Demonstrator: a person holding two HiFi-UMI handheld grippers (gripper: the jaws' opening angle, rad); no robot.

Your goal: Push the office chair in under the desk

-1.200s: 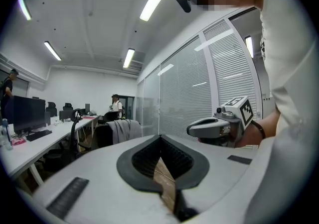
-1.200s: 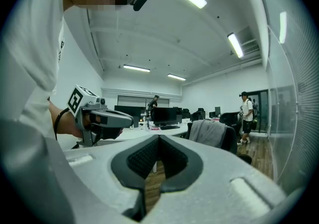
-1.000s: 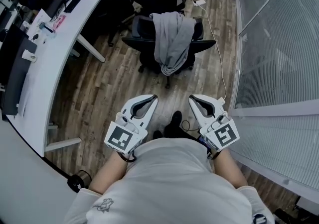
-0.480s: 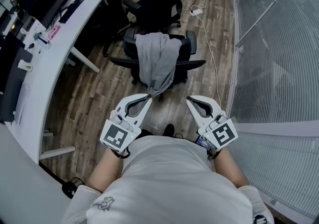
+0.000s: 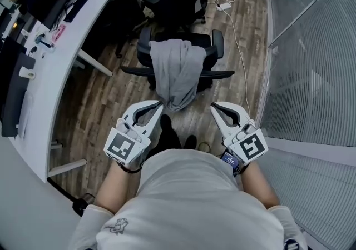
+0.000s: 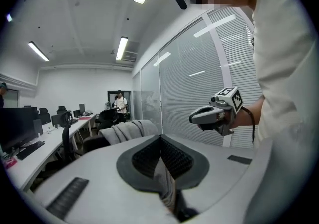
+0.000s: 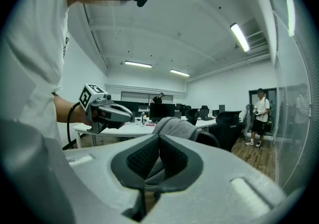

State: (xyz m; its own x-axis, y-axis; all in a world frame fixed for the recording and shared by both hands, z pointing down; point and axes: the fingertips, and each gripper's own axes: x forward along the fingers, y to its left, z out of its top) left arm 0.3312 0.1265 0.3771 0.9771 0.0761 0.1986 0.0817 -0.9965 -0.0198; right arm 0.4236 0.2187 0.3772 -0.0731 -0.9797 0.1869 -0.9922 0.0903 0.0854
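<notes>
The worktop (image 5: 50, 93) is running along the left. The office chair (image 5: 217, 74), a grey garment (image 5: 177, 71) draped over its back, is standing on the floor beside the worktop, not under it. The left tool (image 5: 158, 104) and right tool (image 5: 214, 106) are hovering near the chair back, both clenched and empty.

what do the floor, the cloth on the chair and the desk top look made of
Floor: brown planks with streaky grain and visible seams, matte. It could be wood or wood-look laminate.
Cloth on the chair: soft grey fabric hanging in folds, probably a knit garment.
Desk top: smooth plain white with a slight sheen, probably laminate board.
</notes>
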